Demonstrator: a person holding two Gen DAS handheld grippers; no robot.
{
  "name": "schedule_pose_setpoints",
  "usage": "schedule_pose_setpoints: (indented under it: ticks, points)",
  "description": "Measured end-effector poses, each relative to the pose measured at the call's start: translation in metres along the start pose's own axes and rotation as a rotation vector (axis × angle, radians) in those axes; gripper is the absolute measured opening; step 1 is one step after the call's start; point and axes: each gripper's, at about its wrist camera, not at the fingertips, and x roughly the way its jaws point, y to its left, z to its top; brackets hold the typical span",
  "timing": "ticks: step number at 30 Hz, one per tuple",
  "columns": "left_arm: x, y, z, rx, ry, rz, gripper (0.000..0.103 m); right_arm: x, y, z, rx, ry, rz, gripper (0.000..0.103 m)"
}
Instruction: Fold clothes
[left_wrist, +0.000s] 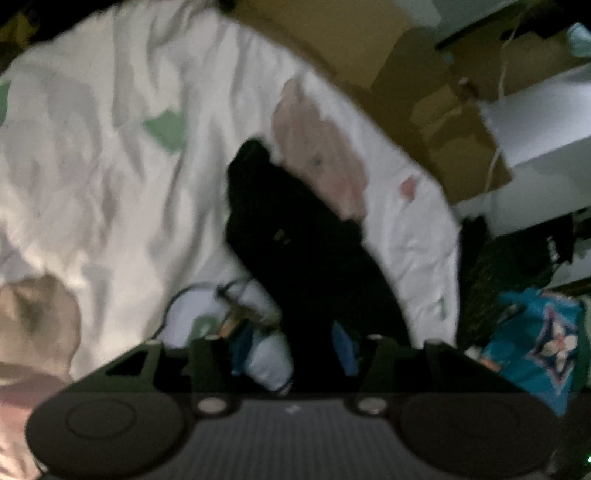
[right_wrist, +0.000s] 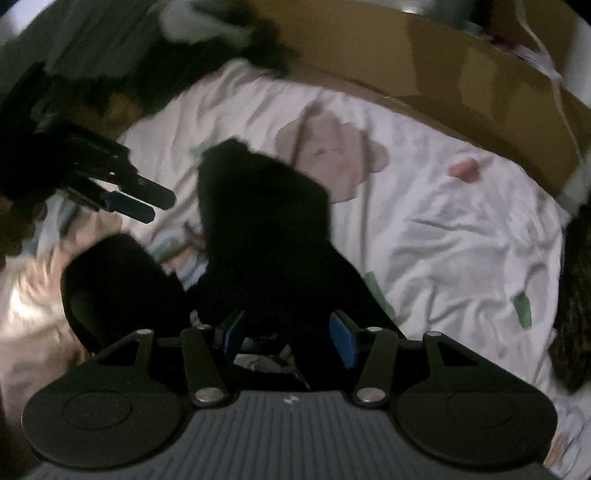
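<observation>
Two claws over one black cloth garment (right_wrist: 266, 229) on white printed bedsheet (right_wrist: 443, 221).
My right claw (right_wrist: 288, 336) grasps its fabric; my left claw (right_wrist: 147, 205) hangs released.

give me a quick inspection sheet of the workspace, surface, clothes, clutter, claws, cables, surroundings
surface: white bedsheet, wrinkled, printed with a bear face and small green and pink shapes
job's things: black garment lying crumpled on the sheet, running toward the right claw; fold state cannot be told, it is dark and blurred
clutter: blue patterned bag off the bed's edge; a dark pile at the head of the bed
grippers: right claw has its blue pads apart with black cloth between them, grip cannot be told; left claw hangs beside the garment, nothing between its fingers
cables: a thin dark loop on the sheet; a pale cord over the cardboard
surroundings: brown cardboard boxes along the far side of the bed
</observation>
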Motion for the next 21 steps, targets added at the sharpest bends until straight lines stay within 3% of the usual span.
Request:
schedule_pose_setpoints:
  ticks: [4,11,17,21]
  points:
    - [0.021,0.011,-0.019,0.016,0.106,-0.010,0.050,0.011,0.016,0.005,-0.089,0.022,0.006,0.057]
    - [0.036,0.016,-0.045,0.064,0.201,-0.029,0.050,0.023,0.040,0.017,-0.154,0.036,0.032,0.057]
    - [0.024,0.016,-0.036,0.055,0.162,-0.071,0.050,0.030,0.061,0.015,-0.219,0.063,0.052,0.057]
    - [0.022,0.011,-0.025,0.077,0.139,-0.094,0.050,0.035,0.065,0.009,-0.252,0.099,0.021,0.057]
